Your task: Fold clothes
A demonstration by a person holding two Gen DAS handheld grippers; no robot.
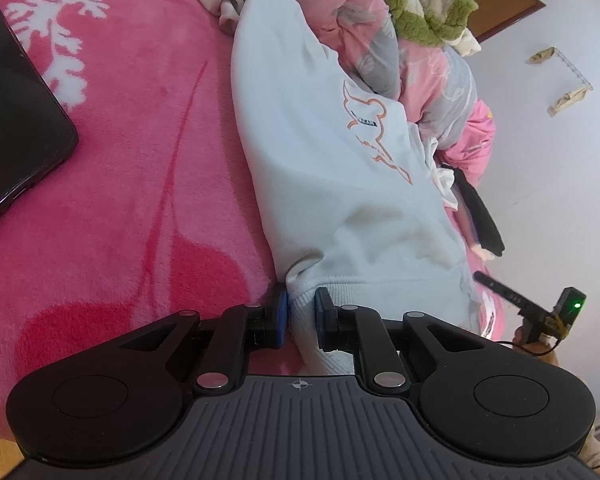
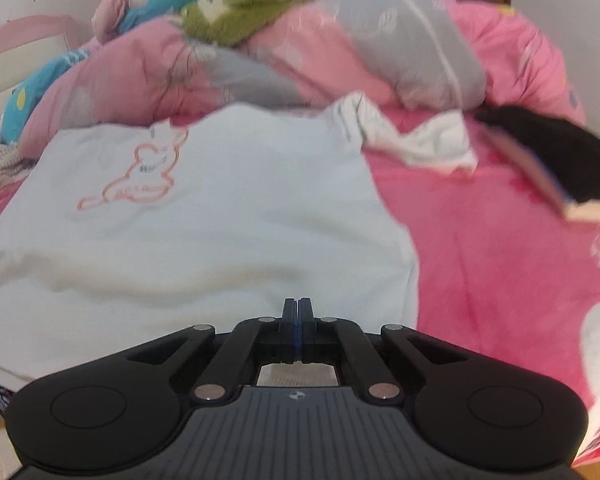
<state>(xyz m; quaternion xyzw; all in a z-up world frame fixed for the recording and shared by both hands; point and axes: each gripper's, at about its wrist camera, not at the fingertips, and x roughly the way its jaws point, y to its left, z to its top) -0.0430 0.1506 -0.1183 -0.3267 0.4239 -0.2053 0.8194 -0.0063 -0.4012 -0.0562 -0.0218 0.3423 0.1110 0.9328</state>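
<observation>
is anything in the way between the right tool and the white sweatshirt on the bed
Nothing visible. The right tool, shut and empty, hangs just above the white sweatshirt near its edge. The left tool already pinches the ribbed hem.

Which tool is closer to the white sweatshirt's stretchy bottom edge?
Left. The left tool is clamped on the ribbed hem of the white sweatshirt. The right tool is shut with nothing in it, above the sweatshirt's body.
</observation>
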